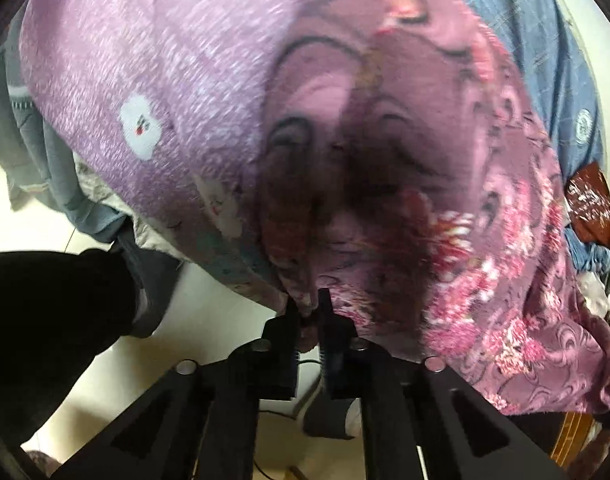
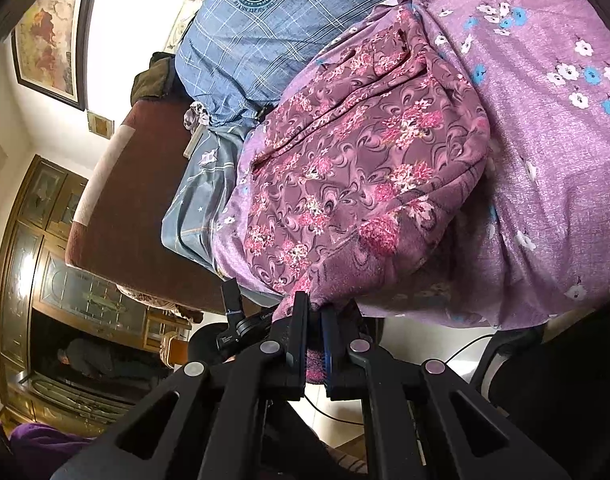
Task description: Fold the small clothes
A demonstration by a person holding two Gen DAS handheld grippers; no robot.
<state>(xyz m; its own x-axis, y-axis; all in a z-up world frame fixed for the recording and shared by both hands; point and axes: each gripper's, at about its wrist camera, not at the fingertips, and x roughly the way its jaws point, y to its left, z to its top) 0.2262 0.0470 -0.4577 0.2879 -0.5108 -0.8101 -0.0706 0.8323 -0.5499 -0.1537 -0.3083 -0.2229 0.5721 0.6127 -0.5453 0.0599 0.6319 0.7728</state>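
Observation:
A maroon garment with pink flowers [image 1: 445, 208] hangs from the edge of a bed and fills the middle of the left wrist view. My left gripper [image 1: 309, 305] is shut on its lower edge, with a fold of cloth pinched between the close-set jaws. In the right wrist view the same floral garment [image 2: 365, 160] lies crumpled on a lilac sheet [image 2: 545, 128]. My right gripper [image 2: 313, 312] is shut on its near hem, and pink cloth shows between the black fingers [image 2: 299, 320].
A blue plaid shirt [image 2: 265, 28] and a pale blue garment [image 2: 197, 200] lie behind the floral one on the brown bed [image 2: 137, 200]. A wooden glass-front cabinet [image 2: 45, 264] stands to the left. A person's dark trouser leg [image 1: 45, 320] stands on the white floor [image 1: 209, 312].

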